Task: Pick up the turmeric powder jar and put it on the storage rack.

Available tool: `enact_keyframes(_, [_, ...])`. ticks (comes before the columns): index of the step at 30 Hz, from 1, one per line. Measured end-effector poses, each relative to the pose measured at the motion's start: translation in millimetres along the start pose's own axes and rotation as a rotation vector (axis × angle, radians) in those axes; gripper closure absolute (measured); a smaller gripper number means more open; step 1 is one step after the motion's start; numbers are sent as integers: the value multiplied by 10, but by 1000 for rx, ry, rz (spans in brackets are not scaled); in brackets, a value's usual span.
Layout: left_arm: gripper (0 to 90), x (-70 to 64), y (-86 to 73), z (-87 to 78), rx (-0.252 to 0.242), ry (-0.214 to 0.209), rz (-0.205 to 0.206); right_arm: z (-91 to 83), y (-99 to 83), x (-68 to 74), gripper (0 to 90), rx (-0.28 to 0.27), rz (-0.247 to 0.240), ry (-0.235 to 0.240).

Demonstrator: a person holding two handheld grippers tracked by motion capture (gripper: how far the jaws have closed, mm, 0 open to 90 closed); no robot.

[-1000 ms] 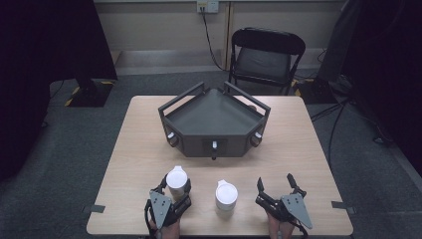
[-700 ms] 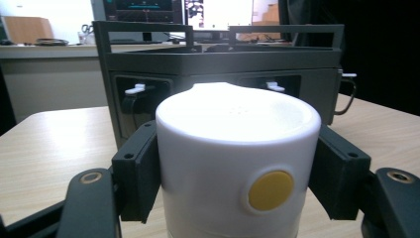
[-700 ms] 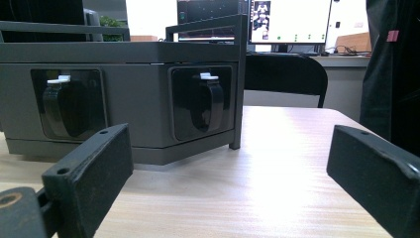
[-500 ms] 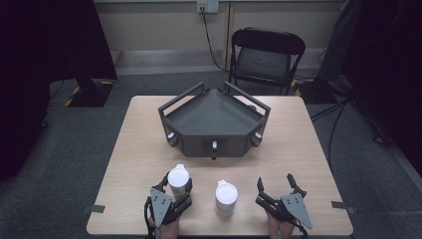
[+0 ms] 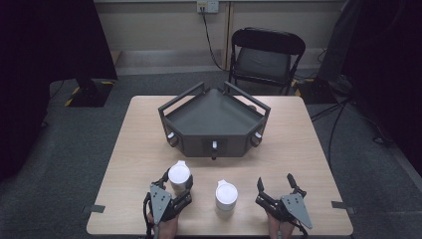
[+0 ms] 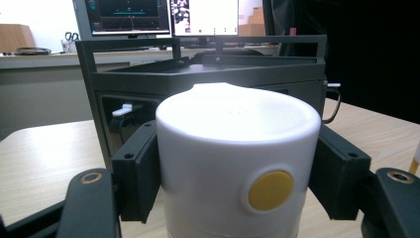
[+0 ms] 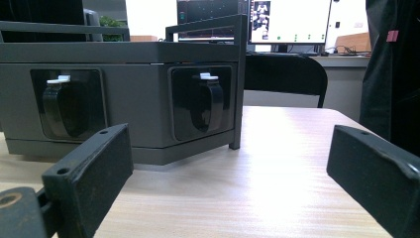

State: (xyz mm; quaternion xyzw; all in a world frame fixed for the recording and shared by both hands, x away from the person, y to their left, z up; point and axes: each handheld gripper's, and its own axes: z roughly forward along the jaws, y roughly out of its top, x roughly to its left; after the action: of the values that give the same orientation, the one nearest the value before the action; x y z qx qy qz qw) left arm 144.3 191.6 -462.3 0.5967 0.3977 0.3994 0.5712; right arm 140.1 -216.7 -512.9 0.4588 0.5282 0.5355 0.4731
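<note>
L gripper [image 5: 176, 186] jaws clamped on white cup [image 6: 237, 163], yellow dot in L gripper view; R gripper [image 5: 277, 188] jaws wide open

A light wooden rectangular table [image 5: 298, 129] stands on dark grey carpet [image 5: 74, 149]. Behind the table a black folding metal chair [image 5: 263, 57] faces it; beyond the chair a pale beige wall [image 5: 159, 25] carries a white socket plate [image 5: 207, 6].

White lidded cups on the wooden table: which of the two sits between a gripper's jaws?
The left white lidded cup, flanked closely by the left gripper's jaws. The other white cup stands free, beside the open right gripper.
</note>
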Motion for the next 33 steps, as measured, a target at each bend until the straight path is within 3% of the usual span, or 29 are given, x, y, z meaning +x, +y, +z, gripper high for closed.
enact_keyframes(11, [306,86,101,57,-11,-21,-20,0,0,0,28,0,0,0])
enact_keyframes(15, [306,109,146,80,-12,-27,-8,-1,0,-1,28,0,0,1])
enact_keyframes(21, [306,227,267,164,-17,-67,-49,-1,1,-3,28,0,0,1])
enact_keyframes(33, [306,322,472,314,-42,-93,-35,-2,1,-4,28,0,-1,2])
